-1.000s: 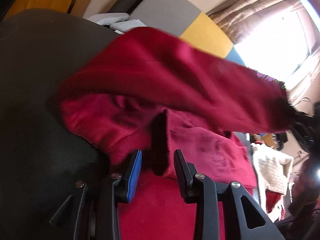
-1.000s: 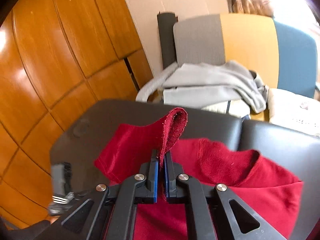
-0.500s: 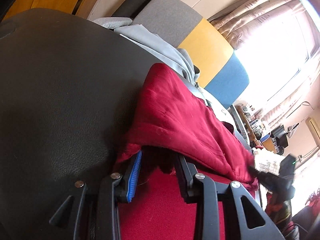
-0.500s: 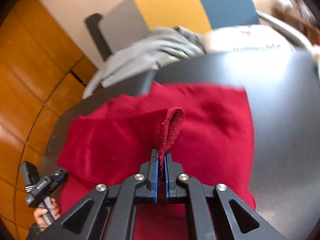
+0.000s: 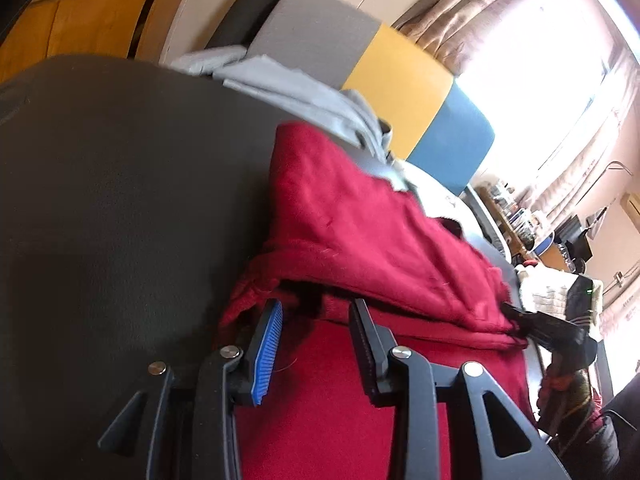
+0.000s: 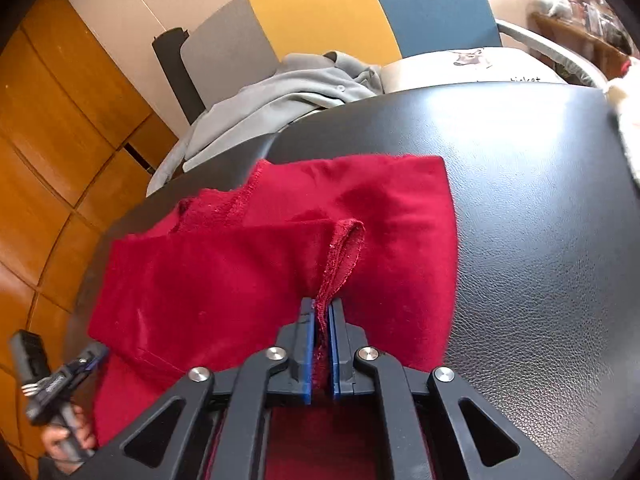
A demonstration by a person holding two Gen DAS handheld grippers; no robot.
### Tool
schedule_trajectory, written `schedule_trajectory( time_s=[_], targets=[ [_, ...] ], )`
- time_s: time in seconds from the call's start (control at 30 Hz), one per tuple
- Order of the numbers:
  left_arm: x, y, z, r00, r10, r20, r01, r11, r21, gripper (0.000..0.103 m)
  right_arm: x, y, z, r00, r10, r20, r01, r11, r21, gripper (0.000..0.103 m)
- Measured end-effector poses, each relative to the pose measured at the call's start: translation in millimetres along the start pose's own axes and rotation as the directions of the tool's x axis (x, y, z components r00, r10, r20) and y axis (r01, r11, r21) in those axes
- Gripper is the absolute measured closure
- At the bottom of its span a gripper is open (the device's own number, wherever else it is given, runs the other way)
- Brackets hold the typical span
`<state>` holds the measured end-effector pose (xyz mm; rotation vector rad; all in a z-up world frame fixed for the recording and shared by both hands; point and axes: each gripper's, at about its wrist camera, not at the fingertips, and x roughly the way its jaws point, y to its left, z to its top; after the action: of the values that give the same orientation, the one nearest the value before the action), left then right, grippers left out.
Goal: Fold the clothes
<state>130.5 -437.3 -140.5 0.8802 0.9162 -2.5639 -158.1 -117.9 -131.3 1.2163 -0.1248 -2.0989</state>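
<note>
A dark red garment point(image 6: 248, 280) lies on a black leather surface point(image 6: 540, 220), with one layer folded over the rest. My right gripper point(image 6: 321, 312) is shut on a hemmed edge of the red garment, which stands up in a small loop between the pads. In the left wrist view the garment point(image 5: 360, 232) is piled in folds. My left gripper point(image 5: 316, 320) is open, its fingers on either side of a fold at the pile's near edge, resting on red cloth. The right gripper point(image 5: 560, 332) shows at that view's right edge; the left gripper point(image 6: 76, 368) shows at the right wrist view's lower left.
A grey garment point(image 6: 288, 96) is draped over a chair with a grey, yellow and blue back point(image 6: 332, 8) beyond the black surface. A white printed cloth point(image 6: 472, 64) lies on the seat. Wooden wall panels point(image 6: 52, 112) stand to the left. A cream knit item point(image 5: 548, 288) lies at the right.
My right gripper has carried the held edge across and down, so the lifted red layer now lies folded over the rest. My left gripper stayed open at the fold.
</note>
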Motion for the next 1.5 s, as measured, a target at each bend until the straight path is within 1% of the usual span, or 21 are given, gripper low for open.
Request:
schedule_trajectory(
  time_s=[0.07,0.13,0.2,0.23,0.3,0.33,0.37,0.43,0.5,0.57,0.63,0.67,0.73,0.77,0.93,1.07,1.2,1.33,1.43,1.47,1.5],
  targets=[
    [-14,-6,4,0.999,-0.009,0.040,0.008,1.000,0.022,0.068,-4,1,3,0.998,-0.057,0.025,0.057,0.998,-0.014,0.097],
    [-21,-11,12,0.998,-0.013,0.065,0.010,0.999,0.046,0.068,-5,3,6,0.997,-0.071,0.029,0.072,0.997,-0.027,0.096],
    [-20,-17,22,0.997,0.004,0.076,-0.010,0.997,0.072,0.068,-6,8,8,0.994,-0.104,0.031,0.106,0.993,-0.061,0.096],
    [-14,-22,30,0.997,0.012,0.078,-0.018,0.997,0.079,0.068,-9,13,8,0.988,-0.146,0.051,0.150,0.985,-0.087,0.094],
    [-8,-26,40,0.996,0.017,0.084,-0.024,0.996,0.084,0.068,-18,24,10,0.970,-0.218,0.107,0.232,0.963,-0.136,0.088],
    [-5,-28,44,0.996,0.012,0.083,-0.019,0.996,0.088,0.068,-24,32,10,0.969,-0.206,0.136,0.227,0.960,-0.164,0.085],
    [-2,-31,48,0.997,0.007,0.082,-0.015,0.996,0.092,0.068,-27,42,10,0.974,-0.175,0.144,0.201,0.960,-0.194,0.083],
    [8,-37,54,0.998,0.003,0.068,-0.010,0.994,0.111,0.067,-23,64,6,0.983,-0.121,0.137,0.155,0.950,-0.271,0.071],
    [24,-42,54,1.000,0.004,0.030,-0.008,0.990,0.139,0.067,-14,80,-1,0.989,-0.104,0.109,0.134,0.936,-0.327,0.066],
    [38,-44,46,1.000,0.025,-0.008,-0.024,0.986,0.164,0.067,-1,85,-11,0.992,-0.107,0.073,0.126,0.926,-0.356,0.060],
    [54,-38,32,0.996,0.062,-0.061,-0.051,0.985,0.165,0.067,11,80,-23,0.985,-0.168,0.048,0.173,0.916,-0.363,0.049],
    [58,-33,25,0.995,0.065,-0.075,-0.053,0.987,0.151,0.067,11,74,-29,0.984,-0.168,0.062,0.179,0.915,-0.361,0.048],
    [51,-24,16,0.999,0.013,-0.049,-0.008,0.995,0.098,0.067,7,64,-36,0.984,-0.159,0.082,0.178,0.920,-0.349,0.048],
    [49,-23,15,0.999,0.007,-0.050,-0.003,0.996,0.085,0.067,6,62,-36,0.984,-0.156,0.081,0.175,0.922,-0.345,0.047],
    [40,-30,17,0.999,0.032,-0.041,-0.028,0.995,0.095,0.067,8,60,-34,0.984,-0.159,0.082,0.178,0.917,-0.357,0.043],
    [19,-37,36,1.000,-0.023,0.009,0.022,0.996,0.089,0.064,1,65,-33,0.983,-0.163,0.086,0.183,0.913,-0.366,0.039],
    [19,-49,68,0.999,-0.014,0.035,0.008,0.987,0.161,0.063,-1,90,-24,0.987,-0.119,0.113,0.155,0.895,-0.419,0.036],
    [45,-56,92,1.000,0.004,0.012,-0.006,0.980,0.199,0.062,13,109,-8,0.993,-0.079,0.092,0.112,0.888,-0.446,0.033],
    [77,-45,106,0.999,0.037,-0.026,-0.032,0.986,0.165,0.062,28,103,2,0.991,-0.113,0.073,0.134,0.893,-0.430,0.030],
    [87,-38,108,0.997,0.069,-0.031,-0.064,0.987,0.146,0.062,31,100,3,0.990,-0.123,0.073,0.142,0.894,-0.424,0.029],
    [97,-30,107,0.995,0.094,-0.033,-0.089,0.987,0.130,0.062,34,96,4,0.988,-0.133,0.073,0.151,0.896,-0.418,0.022]
  ],
)
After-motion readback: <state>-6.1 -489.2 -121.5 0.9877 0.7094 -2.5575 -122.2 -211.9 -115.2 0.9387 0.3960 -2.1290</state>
